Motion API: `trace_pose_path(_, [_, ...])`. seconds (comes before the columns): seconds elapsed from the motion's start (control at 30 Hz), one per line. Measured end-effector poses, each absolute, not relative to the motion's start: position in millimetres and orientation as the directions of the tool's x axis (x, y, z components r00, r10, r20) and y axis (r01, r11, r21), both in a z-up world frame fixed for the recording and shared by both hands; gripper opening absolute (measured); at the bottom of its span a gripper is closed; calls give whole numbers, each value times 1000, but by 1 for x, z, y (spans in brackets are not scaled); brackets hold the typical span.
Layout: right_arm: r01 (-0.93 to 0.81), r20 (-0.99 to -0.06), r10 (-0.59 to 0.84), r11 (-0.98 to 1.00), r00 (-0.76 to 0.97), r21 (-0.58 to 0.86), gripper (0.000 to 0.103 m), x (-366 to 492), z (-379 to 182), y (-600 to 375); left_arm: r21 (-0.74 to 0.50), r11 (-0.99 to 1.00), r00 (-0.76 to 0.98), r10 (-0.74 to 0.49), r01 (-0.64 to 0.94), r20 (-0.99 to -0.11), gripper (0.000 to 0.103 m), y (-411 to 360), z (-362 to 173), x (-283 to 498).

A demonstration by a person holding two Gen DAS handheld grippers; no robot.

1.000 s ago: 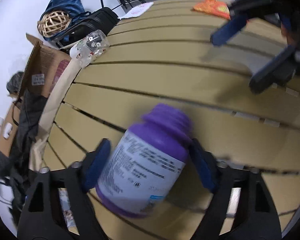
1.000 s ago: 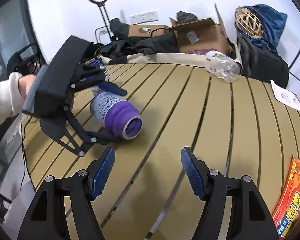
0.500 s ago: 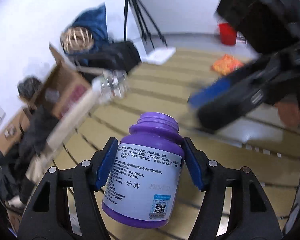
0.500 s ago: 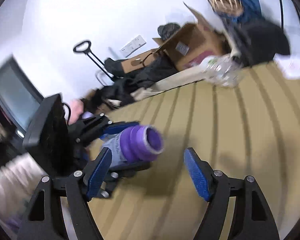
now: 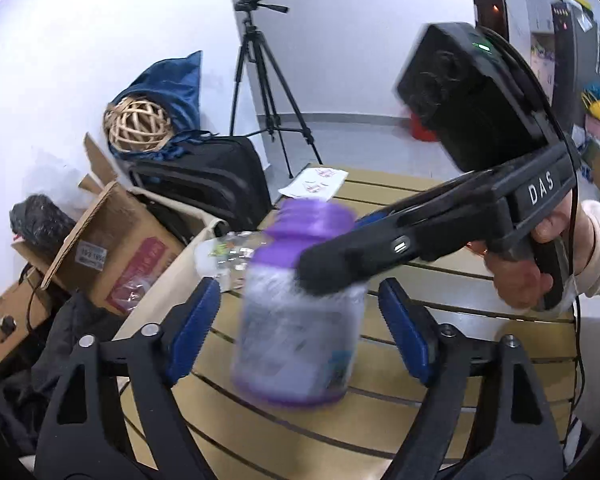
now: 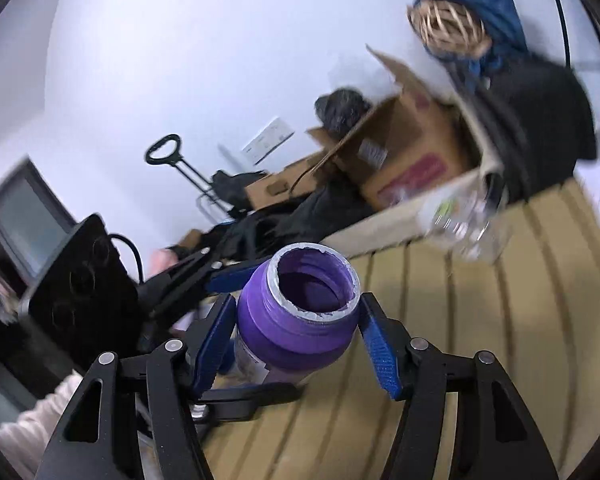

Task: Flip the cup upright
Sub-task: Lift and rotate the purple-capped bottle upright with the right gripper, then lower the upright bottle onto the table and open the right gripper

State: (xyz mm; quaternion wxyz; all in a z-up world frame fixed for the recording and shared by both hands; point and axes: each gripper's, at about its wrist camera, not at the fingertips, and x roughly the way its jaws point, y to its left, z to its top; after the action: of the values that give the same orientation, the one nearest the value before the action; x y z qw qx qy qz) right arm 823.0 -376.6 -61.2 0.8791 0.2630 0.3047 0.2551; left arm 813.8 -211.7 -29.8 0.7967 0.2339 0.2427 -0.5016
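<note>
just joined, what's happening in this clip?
A person with a handheld gripper in each hand is standing a purple plastic bottle with a white label upright on the slatted wooden table. It stands mouth up between the left gripper's spread blue fingers, which look clear of it. The right gripper brackets its neck from the other side; contact is unclear.

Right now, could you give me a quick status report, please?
Left gripper open around purple bottle. Right gripper straddling its neck. Bottle upright on slatted table. Nothing blocking.
</note>
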Motion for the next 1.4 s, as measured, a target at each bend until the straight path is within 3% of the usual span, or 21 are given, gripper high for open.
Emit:
trace_pose_path(0.13, [-287, -447, 564, 787, 694, 547, 66, 833, -60, -370, 89, 400, 366, -699, 912, -614, 90, -194, -42, 836])
trace_pose_path(0.27, [-296, -497, 541, 821, 679, 489, 66, 846, -62, -356, 62, 442, 389, -705, 895, -592, 90, -179, -52, 847])
trace_pose_path(0.33, [-288, -521, 510, 846, 684, 449, 66, 846, -63, -350, 60, 464, 421, -733, 884, -534, 94, -174, -43, 839])
trace_pose_path(0.4, [-293, -535, 499, 856, 682, 425, 59, 843, -61, -347, 60, 523, 477, -718, 851, -506, 93, -170, -40, 827])
trace_pose_path(0.53, [-301, -624, 448, 894, 641, 332, 59, 840, -61, -333, 51, 623, 587, -702, 781, -402, 97, -155, -30, 785])
trace_pose_path(0.6, [-313, -666, 432, 901, 608, 298, 59, 843, -66, -326, 33, 648, 599, -683, 761, -418, 97, -152, -35, 781])
trace_pose_path(0.77, [-323, -808, 287, 938, 515, 127, 59, 865, -94, -301, -148, 716, 525, -621, 682, -582, 98, -135, -75, 805])
trace_pose_path(0.83, [-328, -811, 256, 941, 527, 84, 60, 867, -93, -295, -191, 740, 513, -604, 645, -609, 98, -127, -90, 808])
trace_pose_path(1.1, [-344, -826, 232, 938, 513, 49, 63, 848, -88, -288, -109, 791, 574, -523, 602, -630, 98, -117, -93, 792])
trace_pose_path(1.2, [-318, -798, 265, 943, 541, 98, 70, 829, -64, -293, -64, 841, 629, -450, 537, -634, 98, -106, -80, 774])
trace_pose_path(1.27, [-319, -773, 275, 942, 572, 100, 82, 805, -43, -298, -82, 885, 669, -404, 458, -623, 103, -94, -68, 757])
trace_pose_path(1.4, [-312, -734, 256, 948, 629, 63, 87, 750, -20, -306, -70, 957, 755, -265, 281, -599, 103, -66, -40, 705])
